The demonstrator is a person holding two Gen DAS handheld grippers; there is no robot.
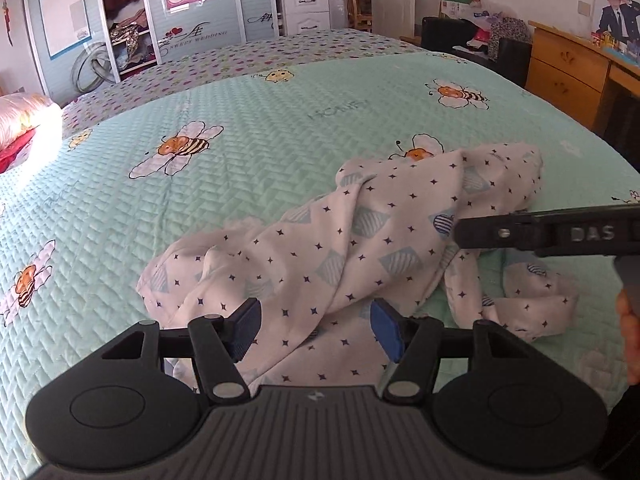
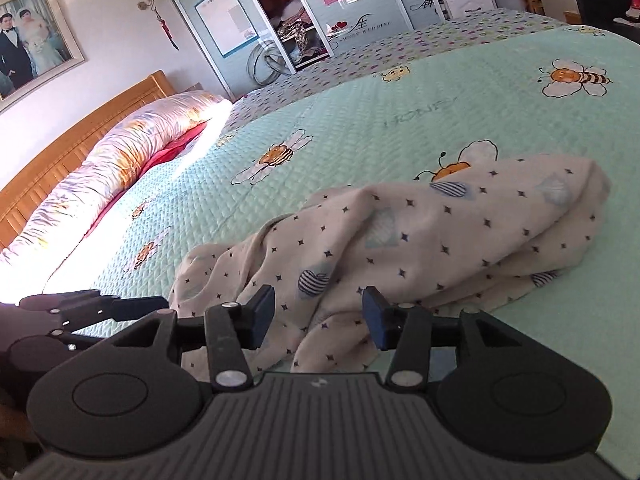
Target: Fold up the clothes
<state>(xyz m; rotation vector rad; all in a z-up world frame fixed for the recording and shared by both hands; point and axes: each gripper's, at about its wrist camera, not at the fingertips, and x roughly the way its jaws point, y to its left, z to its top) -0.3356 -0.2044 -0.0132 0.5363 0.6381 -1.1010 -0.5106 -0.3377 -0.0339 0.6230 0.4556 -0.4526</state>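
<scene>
Here's the garment [image 1: 360, 236], a white piece dotted with small dark stars and pale blue striped patches, lying crumpled on the green quilt [image 1: 248, 128] with its printed bees. It makes a long, loose bundle, and in the left wrist view its long axis runs on a diagonal, from the near left by the jaws up to a rounded end at the far right, near a bee. A second, smaller bunch of the same cloth trails off to the near right. In the right wrist view the same bundle [image 2: 440, 236] stretches from low centre up to the right, its far end blunt and thick.

Left gripper [image 1: 316, 330], jaws spread, blue pads standing well apart. Cloth lies between and under them, but neither pad presses on it, so nothing is pinched.

Right gripper [image 2: 320, 318], jaws parted too, pads clear of each other, with a rumpled fold of the garment lying in the gap and nothing squeezed. From the left view it shows as a black arm reaching in from the right edge [image 1: 560, 232] over the middle of the bundle; from the right view the left one sits at the lower left, just beside the cloth's near end.

Beyond the quilt, a pillow [image 2: 132, 156] lies against a wooden headboard [image 2: 80, 140], and a wardrobe [image 1: 132, 20] stands behind the bed
</scene>
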